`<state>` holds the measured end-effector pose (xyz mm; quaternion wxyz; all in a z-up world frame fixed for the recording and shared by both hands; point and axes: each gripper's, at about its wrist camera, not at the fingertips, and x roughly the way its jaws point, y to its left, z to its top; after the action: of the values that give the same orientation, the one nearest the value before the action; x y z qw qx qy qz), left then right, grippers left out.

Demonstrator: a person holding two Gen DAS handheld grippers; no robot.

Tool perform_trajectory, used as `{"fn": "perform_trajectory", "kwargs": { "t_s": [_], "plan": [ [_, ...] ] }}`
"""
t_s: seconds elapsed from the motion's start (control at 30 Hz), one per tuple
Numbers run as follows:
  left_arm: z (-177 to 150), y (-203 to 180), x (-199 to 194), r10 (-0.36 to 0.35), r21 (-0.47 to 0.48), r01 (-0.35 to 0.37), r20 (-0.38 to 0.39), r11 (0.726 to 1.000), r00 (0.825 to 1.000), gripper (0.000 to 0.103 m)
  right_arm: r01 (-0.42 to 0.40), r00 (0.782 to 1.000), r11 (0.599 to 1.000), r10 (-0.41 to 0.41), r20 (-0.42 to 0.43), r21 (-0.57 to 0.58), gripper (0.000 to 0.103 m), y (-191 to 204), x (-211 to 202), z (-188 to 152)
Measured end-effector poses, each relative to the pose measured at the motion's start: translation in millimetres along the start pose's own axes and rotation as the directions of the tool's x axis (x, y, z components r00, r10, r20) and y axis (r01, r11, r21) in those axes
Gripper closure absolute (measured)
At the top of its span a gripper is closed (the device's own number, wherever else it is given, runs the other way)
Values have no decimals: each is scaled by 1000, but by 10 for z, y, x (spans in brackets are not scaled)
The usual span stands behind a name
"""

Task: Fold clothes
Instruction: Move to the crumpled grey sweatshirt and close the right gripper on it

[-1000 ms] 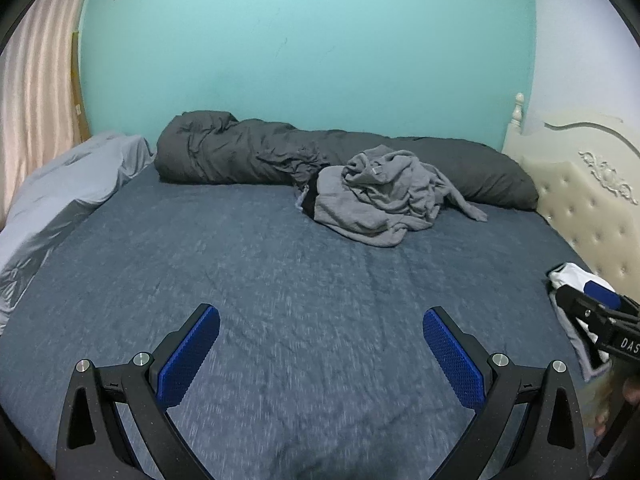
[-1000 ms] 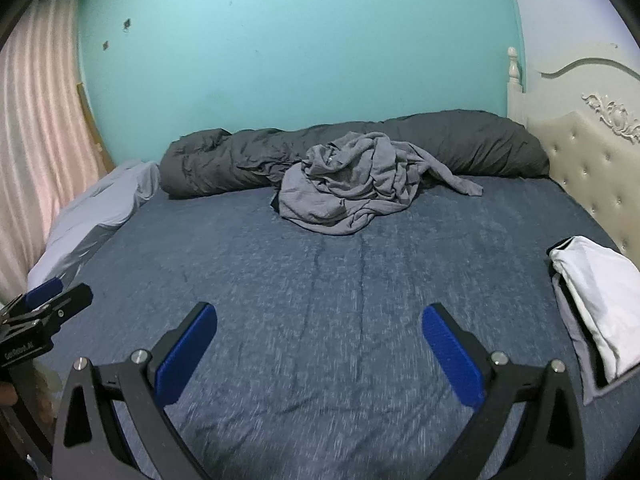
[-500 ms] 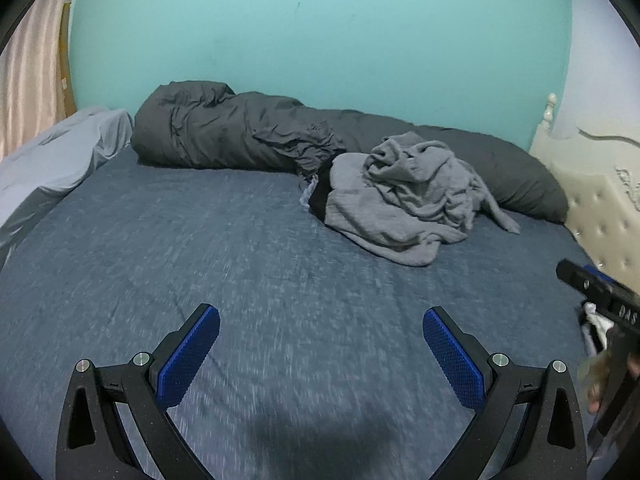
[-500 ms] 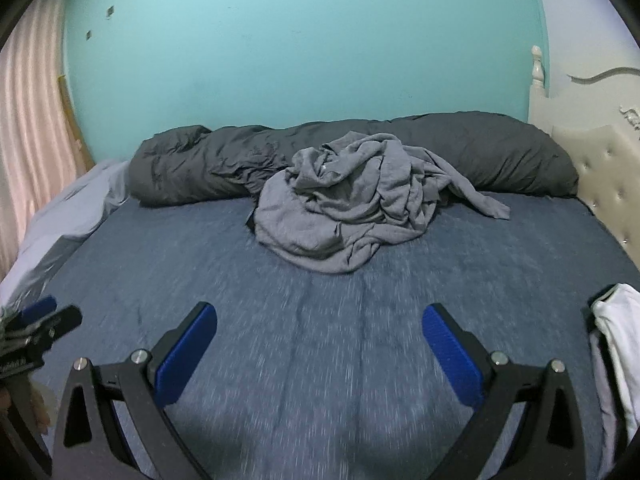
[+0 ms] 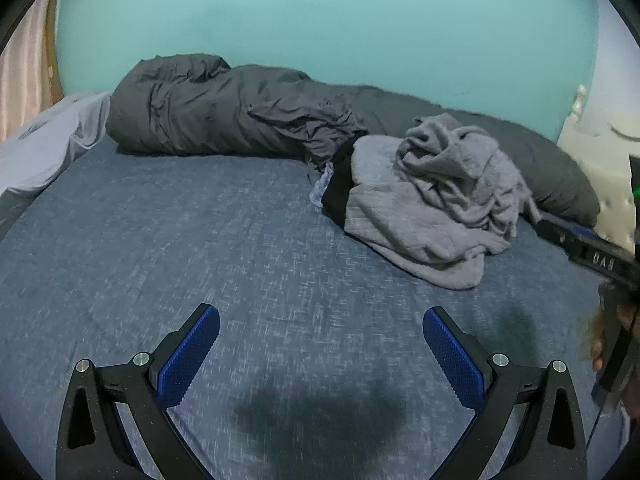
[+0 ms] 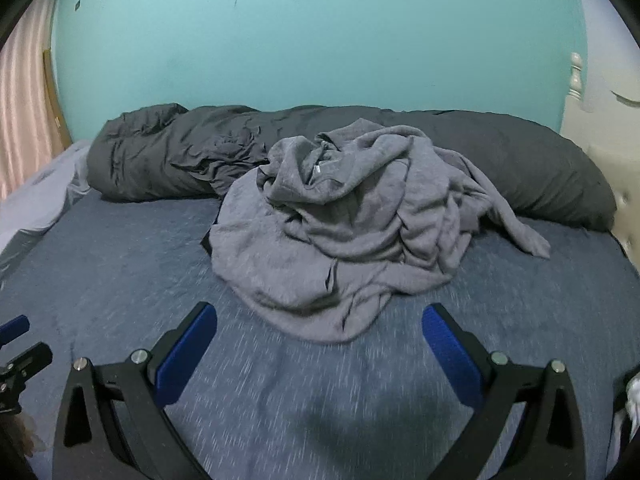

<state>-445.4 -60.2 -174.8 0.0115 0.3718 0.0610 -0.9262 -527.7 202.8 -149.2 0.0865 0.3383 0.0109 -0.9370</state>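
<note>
A crumpled grey garment [image 6: 340, 232] lies in a heap on the blue bed sheet [image 6: 120, 264], just beyond my right gripper [image 6: 319, 330], which is open and empty. In the left wrist view the same grey garment [image 5: 432, 208] sits to the upper right, with a dark item [image 5: 338, 192] tucked under its left edge. My left gripper [image 5: 321, 334] is open over bare sheet, well short of the heap. The right gripper's body [image 5: 588, 254] shows at that view's right edge.
A rolled dark grey duvet [image 6: 168, 152] runs along the teal wall behind the heap. A pale grey pillow [image 5: 44, 148] lies at the far left. The cream headboard [image 5: 600, 168] stands at the right. A white cloth edge [image 6: 632, 396] peeks in at the lower right.
Both grippers have moved forward over the bed toward the grey heap, which now looks larger and closer. The folded white cloth has slid almost out of the right view. Both grippers stayed open.
</note>
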Motion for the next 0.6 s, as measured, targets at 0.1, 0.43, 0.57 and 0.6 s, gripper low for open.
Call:
{"fn": "perform_trajectory", "kwargs": {
  "t_s": [0.1, 0.43, 0.57, 0.6],
  "plan": [
    [96, 37, 117, 1, -3, -1, 0, 1000, 1000, 0, 5, 1000, 1000, -5, -17, -2, 0, 6, 227, 139],
    [355, 108, 548, -1, -17, 0, -44, 1000, 999, 0, 20, 997, 1000, -20, -74, -7, 0, 25, 985, 601],
    [413, 116, 712, 21, -13, -21, -66, 1000, 998, 0, 32, 995, 999, -33, -92, -12, 0, 3, 1292, 763],
    [426, 115, 757, 24, -11, -25, -74, 1000, 997, 0, 37, 994, 999, -38, -98, -14, 0, -4, 1351, 785]
  ]
}}
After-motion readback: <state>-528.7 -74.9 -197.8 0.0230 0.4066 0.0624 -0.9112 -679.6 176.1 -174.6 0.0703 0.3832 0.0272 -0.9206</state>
